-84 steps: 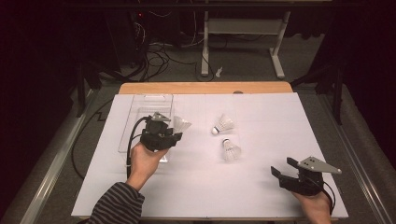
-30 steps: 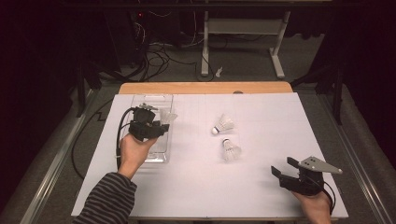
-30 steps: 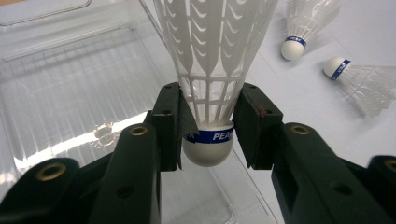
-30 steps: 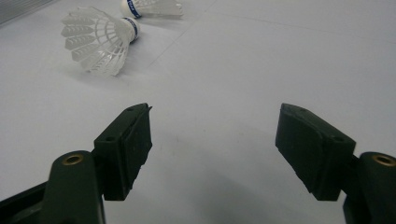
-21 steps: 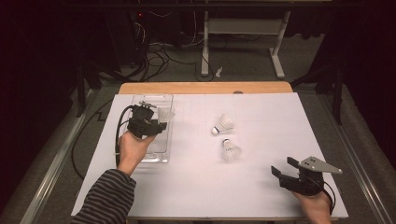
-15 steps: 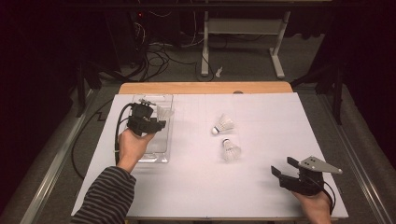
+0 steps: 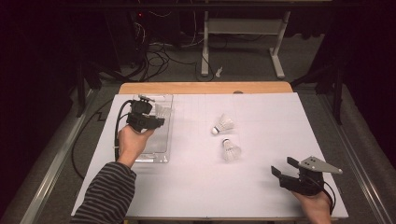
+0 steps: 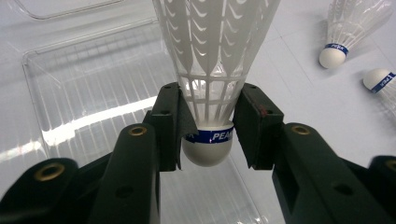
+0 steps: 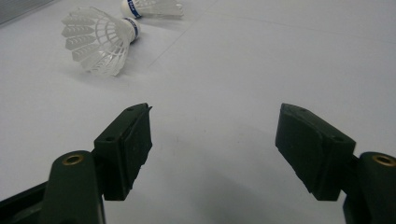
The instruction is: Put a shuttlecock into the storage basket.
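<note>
Currently the left gripper [image 8: 208, 135] clamps a white shuttlecock [image 8: 212, 70] by its lower skirt, above the cork, over the clear plastic tray [image 7: 161, 140] at left of the high view. At lower right, the right gripper [image 9: 212, 149] stands wide open, holding nothing; 2 loose shuttlecocks [image 7: 224, 124] lie mid-frame.

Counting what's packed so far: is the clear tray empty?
Looks empty: the tray floor shows bare ribbed plastic; the shuttlecock sits clamped in the left gripper.
</note>
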{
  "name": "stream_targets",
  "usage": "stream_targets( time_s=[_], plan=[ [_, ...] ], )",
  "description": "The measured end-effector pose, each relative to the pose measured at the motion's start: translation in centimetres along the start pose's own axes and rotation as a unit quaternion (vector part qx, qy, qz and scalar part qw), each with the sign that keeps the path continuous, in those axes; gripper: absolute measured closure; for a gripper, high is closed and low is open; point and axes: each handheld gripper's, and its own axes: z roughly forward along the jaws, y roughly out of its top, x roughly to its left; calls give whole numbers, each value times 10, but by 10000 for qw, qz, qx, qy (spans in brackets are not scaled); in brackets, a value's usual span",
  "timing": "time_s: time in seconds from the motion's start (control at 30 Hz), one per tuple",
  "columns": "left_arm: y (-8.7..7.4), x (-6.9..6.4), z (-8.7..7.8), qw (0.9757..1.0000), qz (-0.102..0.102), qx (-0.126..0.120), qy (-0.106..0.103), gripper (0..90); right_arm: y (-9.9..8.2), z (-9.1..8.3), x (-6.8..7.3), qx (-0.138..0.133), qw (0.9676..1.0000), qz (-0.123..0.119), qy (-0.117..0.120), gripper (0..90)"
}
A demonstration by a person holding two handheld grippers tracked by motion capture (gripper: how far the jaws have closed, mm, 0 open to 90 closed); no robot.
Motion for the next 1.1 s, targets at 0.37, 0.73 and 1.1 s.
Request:
stream_targets(
  time_s=[0.37, 0.73, 1.1],
  plan=[
    [9, 4, 8, 9996, -274, 38, 7, 631, 0, -1, -1, -16, 10000, 40, 1, 276],
    [16, 6, 17, 9996, -121, 74, 259, 629, 0, 0, -1, -9, 10000, 21, 15, 276],
    [21, 11, 28, 9988, -230, 104, 418, 626, 0, 0, -1, 7, 10000, 30, 11, 276]
  ],
)
